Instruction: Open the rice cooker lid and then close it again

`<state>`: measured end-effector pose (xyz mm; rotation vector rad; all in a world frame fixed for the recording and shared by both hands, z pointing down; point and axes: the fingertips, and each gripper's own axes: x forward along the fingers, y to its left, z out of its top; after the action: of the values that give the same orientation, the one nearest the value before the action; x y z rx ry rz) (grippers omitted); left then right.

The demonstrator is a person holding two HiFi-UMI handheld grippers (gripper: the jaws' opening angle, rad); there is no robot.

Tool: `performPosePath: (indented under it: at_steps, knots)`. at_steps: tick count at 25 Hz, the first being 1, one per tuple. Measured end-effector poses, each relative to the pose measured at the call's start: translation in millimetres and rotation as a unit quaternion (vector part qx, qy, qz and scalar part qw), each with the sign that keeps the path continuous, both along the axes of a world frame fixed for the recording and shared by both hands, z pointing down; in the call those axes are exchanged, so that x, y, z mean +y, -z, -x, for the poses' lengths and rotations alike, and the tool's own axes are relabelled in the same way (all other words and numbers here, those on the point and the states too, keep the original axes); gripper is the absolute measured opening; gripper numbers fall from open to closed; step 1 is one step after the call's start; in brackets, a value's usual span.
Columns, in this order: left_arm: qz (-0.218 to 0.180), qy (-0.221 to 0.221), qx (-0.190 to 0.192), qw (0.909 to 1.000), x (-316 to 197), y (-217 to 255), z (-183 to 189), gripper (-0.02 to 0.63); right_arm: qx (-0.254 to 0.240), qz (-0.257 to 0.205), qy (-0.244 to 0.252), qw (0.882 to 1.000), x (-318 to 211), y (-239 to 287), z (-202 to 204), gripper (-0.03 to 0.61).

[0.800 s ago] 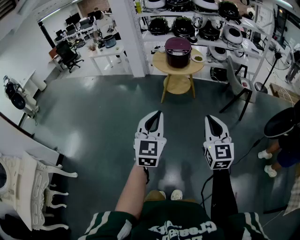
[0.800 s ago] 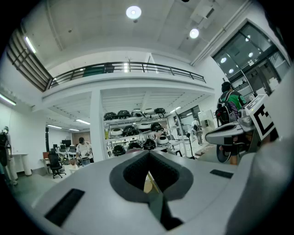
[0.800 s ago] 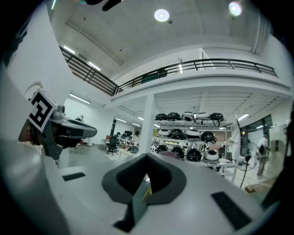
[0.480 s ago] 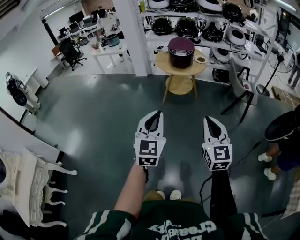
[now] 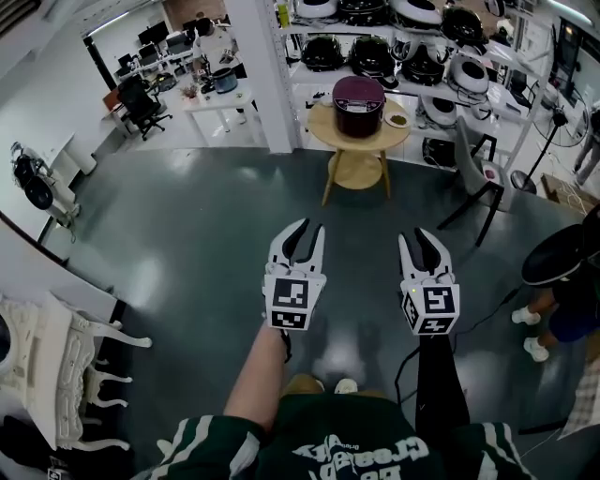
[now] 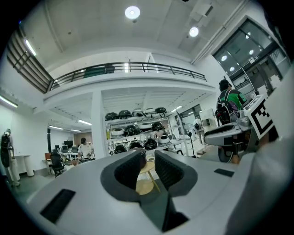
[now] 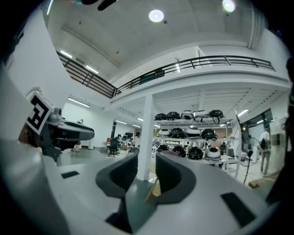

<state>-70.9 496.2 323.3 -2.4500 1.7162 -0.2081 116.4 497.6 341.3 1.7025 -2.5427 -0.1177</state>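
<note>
The rice cooker (image 5: 358, 105) stands far off on the round surface (image 5: 359, 144) — its lid catch is too small to make out, and so is what lies in the small dish (image 5: 397, 119) beside it. The right edge cuts off a bystander (image 5: 572, 309); the left edge, a white chair (image 5: 52, 366).

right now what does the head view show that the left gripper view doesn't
Only the head view: the purple rice cooker, lid down, and the white chair. Only the left gripper view: the ceiling lights and the balcony railing. Both: the round wooden table, the shelves of cookers, and the left gripper with its jaws apart and nothing between them.
</note>
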Motion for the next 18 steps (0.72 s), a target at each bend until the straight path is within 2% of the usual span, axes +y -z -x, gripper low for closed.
performPosePath:
  at_steps: [2, 8, 18]
  knots:
    - [0.000, -0.007, -0.001, 1.0000, 2.1, 0.6, -5.1, 0.108, 0.000, 0.001, 0.002, 1.000, 1.9, -0.2, -2.1, 0.132]
    - [0.005, -0.011, -0.002, 0.9999, 1.7, -5.1, -13.5, 0.146, -0.002, -0.003, 0.001, 1.000, 4.0, -5.4, -8.7, 0.147]
    - [0.005, -0.020, 0.005, 0.9998, -40.1, -8.3, -19.6, 0.176, -0.002, 0.003, -0.013, 1.000, -32.1, -14.7, -21.1, 0.173]
